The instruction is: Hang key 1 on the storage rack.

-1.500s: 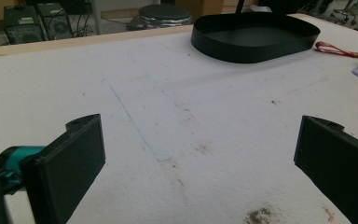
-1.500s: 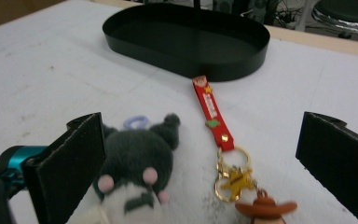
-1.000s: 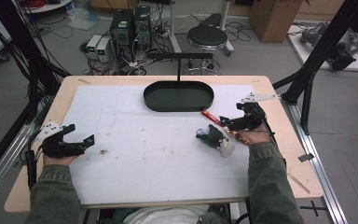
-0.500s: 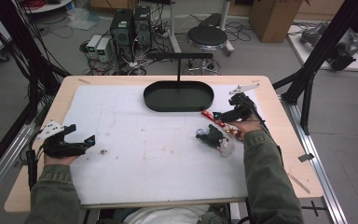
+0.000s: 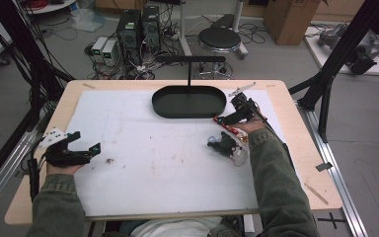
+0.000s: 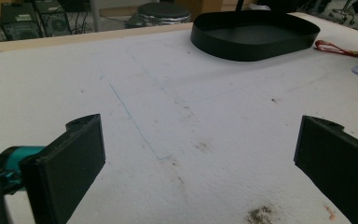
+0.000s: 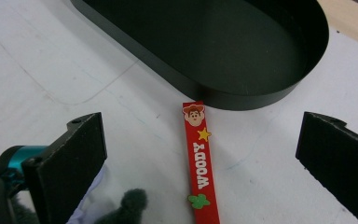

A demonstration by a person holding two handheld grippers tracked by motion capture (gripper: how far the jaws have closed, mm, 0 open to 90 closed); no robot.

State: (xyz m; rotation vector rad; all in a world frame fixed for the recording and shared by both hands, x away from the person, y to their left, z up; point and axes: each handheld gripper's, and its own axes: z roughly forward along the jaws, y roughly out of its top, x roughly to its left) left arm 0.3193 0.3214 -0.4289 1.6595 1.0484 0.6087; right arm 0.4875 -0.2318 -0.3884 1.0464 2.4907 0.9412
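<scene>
Right gripper (image 7: 200,163) astride tray-pointing red strip (image 7: 199,168)

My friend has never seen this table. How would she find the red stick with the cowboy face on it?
Find the black oval tray at the far middle of the white mat. The red stick lies just off the tray's right end, pointing at its wall, between the open jaws of the right gripper. It alone is red and flat, reading WOODY, unlike the dark fuzzy bundle nearby.

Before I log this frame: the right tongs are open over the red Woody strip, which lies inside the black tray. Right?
Not quite. The red Woody strip lies on the white mat beside the black tray, not inside it, as the right gripper view shows. The right tongs are open over it.
</scene>
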